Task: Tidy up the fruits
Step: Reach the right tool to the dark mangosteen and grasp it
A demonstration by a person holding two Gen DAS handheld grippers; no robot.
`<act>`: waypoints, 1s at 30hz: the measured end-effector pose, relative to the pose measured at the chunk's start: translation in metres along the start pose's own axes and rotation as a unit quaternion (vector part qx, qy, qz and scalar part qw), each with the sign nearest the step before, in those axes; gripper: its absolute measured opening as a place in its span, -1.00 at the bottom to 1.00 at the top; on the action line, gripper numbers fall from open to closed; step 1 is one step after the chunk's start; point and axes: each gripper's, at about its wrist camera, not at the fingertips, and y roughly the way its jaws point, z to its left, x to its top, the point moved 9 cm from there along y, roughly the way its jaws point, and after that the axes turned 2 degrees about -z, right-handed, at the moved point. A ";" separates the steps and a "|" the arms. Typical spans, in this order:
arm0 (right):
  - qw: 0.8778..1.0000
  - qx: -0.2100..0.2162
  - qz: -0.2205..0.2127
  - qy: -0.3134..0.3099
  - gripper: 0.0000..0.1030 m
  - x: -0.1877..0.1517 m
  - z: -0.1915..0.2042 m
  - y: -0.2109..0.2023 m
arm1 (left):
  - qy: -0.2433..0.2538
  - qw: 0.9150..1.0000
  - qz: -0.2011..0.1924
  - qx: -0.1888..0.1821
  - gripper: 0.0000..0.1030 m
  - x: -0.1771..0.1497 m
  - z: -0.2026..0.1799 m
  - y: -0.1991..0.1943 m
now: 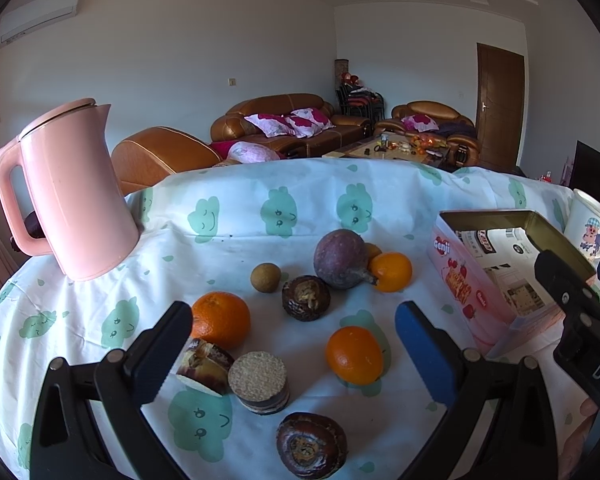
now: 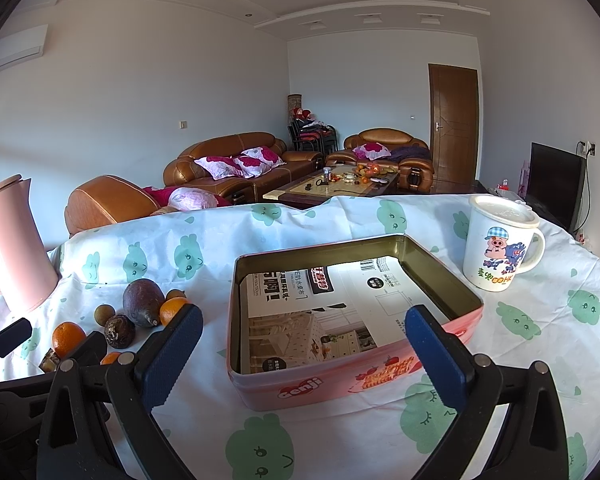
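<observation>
Fruit lies loose on the cloth: three oranges (image 1: 354,355), (image 1: 220,319), (image 1: 391,272), a purple passion fruit (image 1: 341,258), a small brown longan (image 1: 265,277), and dark brown fruits (image 1: 306,297), (image 1: 311,443). My left gripper (image 1: 296,356) is open and empty, just above the nearest orange. The pink tin (image 2: 352,378) stands open, lined with printed paper and holding no fruit; it also shows in the left wrist view (image 1: 476,284). My right gripper (image 2: 304,356) is open and empty in front of the tin.
A pink kettle (image 1: 72,192) stands at the back left. A white cartoon mug (image 2: 498,242) stands right of the tin. A round biscuit stack (image 1: 259,382) and a cut cake piece (image 1: 204,366) lie by the left fingers. The table edge runs behind.
</observation>
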 end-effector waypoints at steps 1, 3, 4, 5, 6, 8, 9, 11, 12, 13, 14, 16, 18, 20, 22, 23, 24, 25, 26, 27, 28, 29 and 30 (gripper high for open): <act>1.000 0.003 0.001 -0.001 0.98 0.000 0.001 0.000 | 0.003 1.000 0.002 0.005 1.00 0.001 0.003 0.001; 1.000 0.007 0.005 -0.005 0.98 -0.002 0.003 0.000 | 0.001 1.000 0.006 0.014 1.00 0.004 0.013 0.002; 1.000 0.011 0.008 -0.006 0.98 -0.004 0.006 0.001 | -0.004 1.000 0.007 0.018 1.00 0.007 0.021 0.002; 1.000 0.017 0.011 -0.006 0.98 -0.005 0.008 0.001 | -0.011 1.000 0.007 0.022 1.00 0.010 0.030 0.002; 1.000 0.026 0.015 -0.005 0.98 -0.006 0.010 0.001 | -0.017 0.999 0.005 0.028 1.00 0.013 0.040 0.001; 0.999 0.046 0.028 -0.004 0.98 -0.010 0.016 0.003 | -0.023 0.998 -0.007 0.056 1.00 0.020 0.062 -0.001; 0.998 0.055 0.034 -0.004 0.98 -0.011 0.019 0.003 | -0.023 0.997 -0.013 0.075 1.00 0.023 0.074 -0.002; 0.996 0.082 0.047 -0.007 0.98 -0.015 0.029 0.003 | -0.022 0.995 -0.017 0.099 1.00 0.025 0.092 -0.004; 0.993 0.100 0.055 -0.006 0.98 -0.018 0.035 0.002 | -0.023 0.994 -0.018 0.106 1.00 0.025 0.100 -0.005; 0.990 0.123 0.064 -0.002 0.98 -0.021 0.042 0.001 | -0.024 0.993 -0.017 0.112 1.00 0.025 0.107 -0.005; 0.986 0.148 0.077 0.002 0.97 -0.024 0.051 0.000 | -0.023 0.993 -0.014 0.116 1.00 0.024 0.112 -0.005; 0.972 0.207 0.111 0.012 0.87 -0.035 0.071 -0.003 | -0.019 0.993 -0.007 0.113 1.00 0.023 0.120 -0.003; 0.955 0.256 0.150 0.002 0.48 -0.050 0.095 -0.007 | -0.024 0.994 -0.004 0.109 1.00 0.023 0.126 -0.003; 0.937 0.292 0.188 -0.024 0.17 -0.069 0.121 -0.013 | -0.032 0.995 0.004 0.098 1.00 0.021 0.128 -0.002; 0.925 0.316 0.206 -0.047 0.15 -0.081 0.143 -0.023 | -0.037 0.996 0.012 0.080 1.00 0.020 0.127 -0.001; 0.922 0.321 0.208 -0.062 0.15 -0.086 0.152 -0.026 | -0.038 0.996 0.016 0.073 1.00 0.019 0.126 0.000; 0.920 0.322 0.210 -0.077 0.15 -0.089 0.160 -0.029 | -0.036 0.997 0.016 0.068 1.00 0.019 0.125 0.000; 0.919 0.319 0.212 -0.093 0.15 -0.093 0.168 -0.031 | -0.033 0.997 0.017 0.068 1.00 0.018 0.126 0.000; 0.916 0.318 0.219 -0.107 0.12 -0.098 0.173 -0.033 | -0.028 0.997 0.019 0.068 1.00 0.018 0.126 0.000; 0.912 0.320 0.228 -0.119 0.06 -0.104 0.181 -0.034 | -0.025 0.997 0.022 0.066 1.00 0.017 0.126 0.001; 0.908 0.316 0.242 -0.132 -0.04 -0.111 0.182 -0.032 | -0.024 0.998 0.028 0.058 1.00 0.015 0.125 0.002; 0.909 0.308 0.240 -0.146 -0.11 -0.114 0.182 -0.031 | -0.023 0.998 0.036 0.048 0.99 0.012 0.122 0.004; 0.908 0.307 0.238 -0.156 -0.13 -0.115 0.183 -0.031 | -0.021 0.998 0.045 0.037 0.98 0.008 0.120 0.006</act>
